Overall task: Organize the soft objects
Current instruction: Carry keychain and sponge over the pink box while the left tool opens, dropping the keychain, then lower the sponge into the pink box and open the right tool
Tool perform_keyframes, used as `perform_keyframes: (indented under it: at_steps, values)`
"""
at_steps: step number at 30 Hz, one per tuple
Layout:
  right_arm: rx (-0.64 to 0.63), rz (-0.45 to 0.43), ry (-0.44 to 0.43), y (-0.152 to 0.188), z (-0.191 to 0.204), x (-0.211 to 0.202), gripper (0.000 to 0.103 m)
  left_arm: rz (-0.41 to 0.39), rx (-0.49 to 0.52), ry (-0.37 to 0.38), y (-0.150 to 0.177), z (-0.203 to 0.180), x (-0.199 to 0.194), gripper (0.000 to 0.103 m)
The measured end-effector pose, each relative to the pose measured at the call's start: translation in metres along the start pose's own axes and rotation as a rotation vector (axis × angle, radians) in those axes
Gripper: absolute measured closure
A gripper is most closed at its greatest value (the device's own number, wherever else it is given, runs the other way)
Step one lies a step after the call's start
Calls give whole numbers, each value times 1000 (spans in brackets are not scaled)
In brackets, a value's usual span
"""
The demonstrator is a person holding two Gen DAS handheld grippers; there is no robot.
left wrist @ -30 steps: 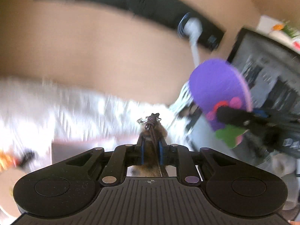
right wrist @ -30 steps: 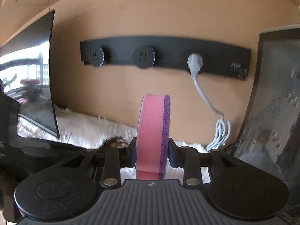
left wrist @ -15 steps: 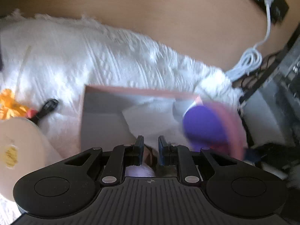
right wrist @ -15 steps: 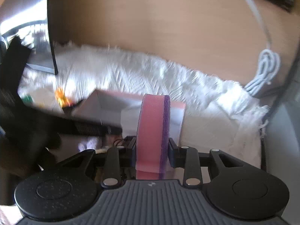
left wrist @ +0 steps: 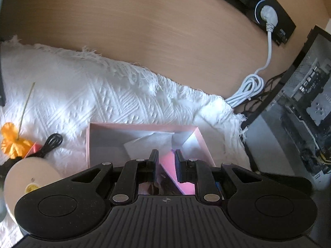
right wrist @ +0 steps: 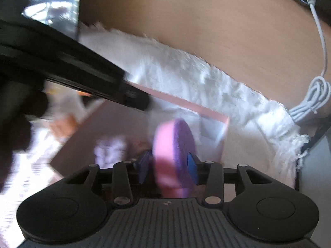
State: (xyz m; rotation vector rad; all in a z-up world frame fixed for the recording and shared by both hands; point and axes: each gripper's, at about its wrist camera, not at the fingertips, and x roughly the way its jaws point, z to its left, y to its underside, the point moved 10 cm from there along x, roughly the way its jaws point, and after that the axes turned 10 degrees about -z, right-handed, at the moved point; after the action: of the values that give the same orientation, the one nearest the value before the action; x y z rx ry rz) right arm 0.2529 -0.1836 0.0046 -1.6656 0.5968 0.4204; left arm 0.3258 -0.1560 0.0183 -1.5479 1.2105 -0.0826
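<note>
Only the left view shows an orange flower (left wrist: 13, 142) left of the left claw (left wrist: 166, 161), part-open over the pink box (left wrist: 142, 126), contents unclear. Right claw (right wrist: 168, 166) just widening, pink-purple sponge (right wrist: 172, 144) between.

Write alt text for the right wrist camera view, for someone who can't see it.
The right gripper, jaws just opening, has a pink and purple round sponge between them, above an open pink box on a white fringed cloth. A blurred black gripper crosses the upper left; a white cable coils at right.
</note>
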Motion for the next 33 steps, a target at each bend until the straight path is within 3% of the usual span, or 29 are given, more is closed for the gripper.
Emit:
perform_keyframes:
  at_steps: [3, 8, 13, 16, 19, 24, 30, 33]
  values:
    - [24, 22, -64, 5, 12, -6, 62, 16, 5, -1, 5, 0, 5, 85]
    - [10, 93, 19, 18, 13, 19, 62, 14, 1, 3, 8, 6, -5, 85]
    - [-62, 92, 74, 14, 18, 37, 62, 0, -9, -15, 7, 17, -22, 85]
    - [-79, 96, 84, 11, 21, 40, 61, 0, -13, -24, 10, 25, -32, 85]
    - [-18, 99, 42, 6, 23, 33, 59, -4, -18, -30, 14, 33, -42, 85]
    - [54, 52, -33, -4, 31, 12, 59, -32, -17, -19, 14, 40, -60, 85]
    - [72, -59, -13, -27, 28, -24, 51, -105, 8, 51, 9, 36, -87, 85]
    - [138, -83, 24, -35, 10, -43, 50, -140, 31, 31, 3, 41, -104, 85]
